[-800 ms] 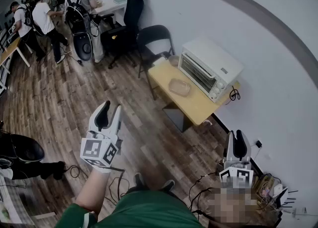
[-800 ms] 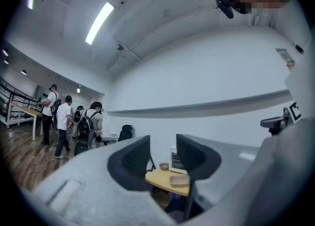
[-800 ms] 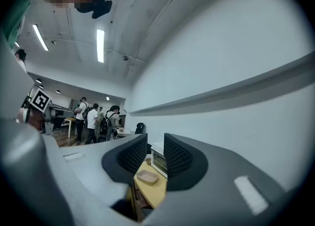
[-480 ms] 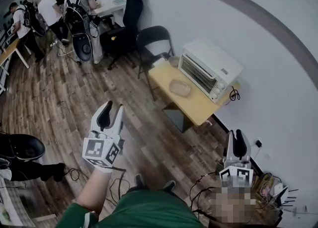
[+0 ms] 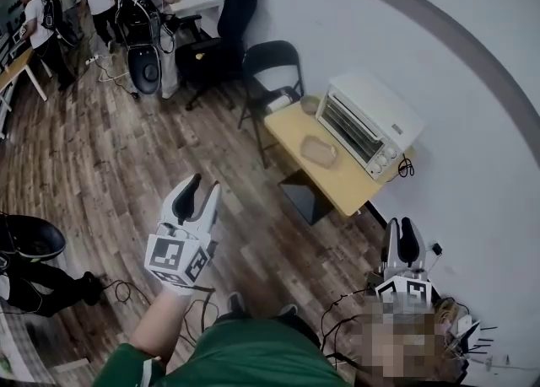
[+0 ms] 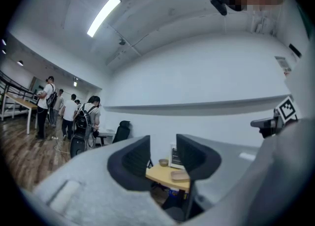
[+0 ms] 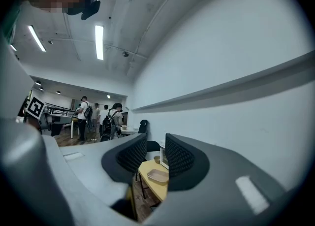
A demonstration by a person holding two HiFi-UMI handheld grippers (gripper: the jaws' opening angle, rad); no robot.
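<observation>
Seen from above, the left gripper is raised over a wooden floor and the right gripper hangs low beside a white wall. Both have their fingers slightly apart with nothing between them. Well ahead of both stands a small yellow surface carrying a white toaster oven, a shallow dish in front of it, and a small bowl at its far end.

We find open wood floor near and left. Far right stands the yellow table, a toaster oven filling its right side and a black chair beyond.
</observation>
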